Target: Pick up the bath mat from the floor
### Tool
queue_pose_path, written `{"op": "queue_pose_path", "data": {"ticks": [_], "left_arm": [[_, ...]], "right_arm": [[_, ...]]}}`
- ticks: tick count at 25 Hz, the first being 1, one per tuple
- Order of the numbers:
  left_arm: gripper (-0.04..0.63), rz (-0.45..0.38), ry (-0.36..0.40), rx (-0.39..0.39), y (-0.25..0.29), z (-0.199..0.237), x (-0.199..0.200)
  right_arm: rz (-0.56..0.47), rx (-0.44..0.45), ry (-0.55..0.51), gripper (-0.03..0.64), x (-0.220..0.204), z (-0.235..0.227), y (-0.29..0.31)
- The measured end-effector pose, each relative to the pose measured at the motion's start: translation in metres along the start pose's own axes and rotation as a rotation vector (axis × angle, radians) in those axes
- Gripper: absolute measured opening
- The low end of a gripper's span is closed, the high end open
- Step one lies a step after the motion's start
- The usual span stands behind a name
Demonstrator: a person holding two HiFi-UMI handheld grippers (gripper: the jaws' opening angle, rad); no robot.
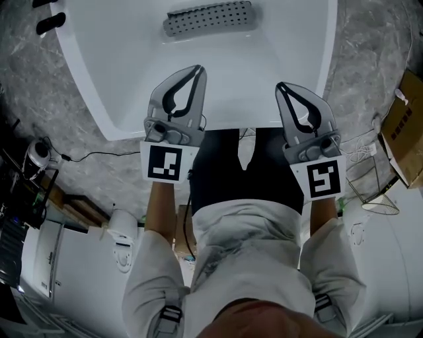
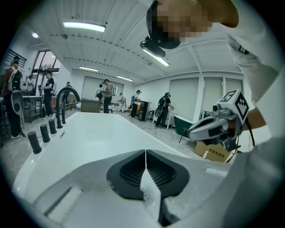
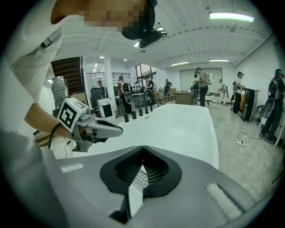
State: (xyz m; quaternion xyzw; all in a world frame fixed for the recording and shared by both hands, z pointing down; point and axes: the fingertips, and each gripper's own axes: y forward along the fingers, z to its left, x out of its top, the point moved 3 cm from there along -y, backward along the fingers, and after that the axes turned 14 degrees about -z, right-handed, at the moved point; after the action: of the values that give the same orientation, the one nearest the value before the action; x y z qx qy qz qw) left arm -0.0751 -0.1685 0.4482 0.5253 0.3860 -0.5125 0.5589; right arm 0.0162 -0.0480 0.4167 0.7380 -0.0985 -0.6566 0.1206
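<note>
A grey perforated bath mat [image 1: 208, 18] lies inside the white bathtub [image 1: 132, 99], at the top of the head view. My left gripper [image 1: 197, 68] hovers over the tub's near end, well short of the mat, with its jaws shut and nothing between them. My right gripper [image 1: 279, 86] hangs beside it at about the same height, also shut and empty. The left gripper view looks along the shut jaws of the left gripper [image 2: 145, 151] down the length of the tub [image 2: 89, 133]. In the right gripper view the right gripper [image 3: 143, 148] points over the tub [image 3: 178, 129].
Black tap fittings [image 2: 40, 133] stand along the tub's rim. A cardboard box [image 1: 404, 125] and loose cables [image 1: 360, 142] lie on the marble floor at the right, and a black cable [image 1: 92, 156] at the left. Several people [image 2: 107, 93] stand far behind.
</note>
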Motion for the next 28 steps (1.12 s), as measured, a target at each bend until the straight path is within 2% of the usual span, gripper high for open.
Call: {"op": "queue_pose_path", "data": {"ticks": [5,22,28], "left_arm": [[0.003,0.023,-0.013,-0.002,0.012,0.005,-0.022],[0.020,0.109,0.020,-0.093,0.055,0.030,-0.076],[0.031,0.114,0.037,-0.096,0.073,0.043,-0.093]], "right_arm": [[-0.001,0.017,-0.011,0.002,-0.019,-0.011,0.018],[0.058,0.066,0.014,0.003,-0.070,-0.041,0.074],[0.076,0.088,0.034,0.002,-0.089,-0.043,0.097]]}}
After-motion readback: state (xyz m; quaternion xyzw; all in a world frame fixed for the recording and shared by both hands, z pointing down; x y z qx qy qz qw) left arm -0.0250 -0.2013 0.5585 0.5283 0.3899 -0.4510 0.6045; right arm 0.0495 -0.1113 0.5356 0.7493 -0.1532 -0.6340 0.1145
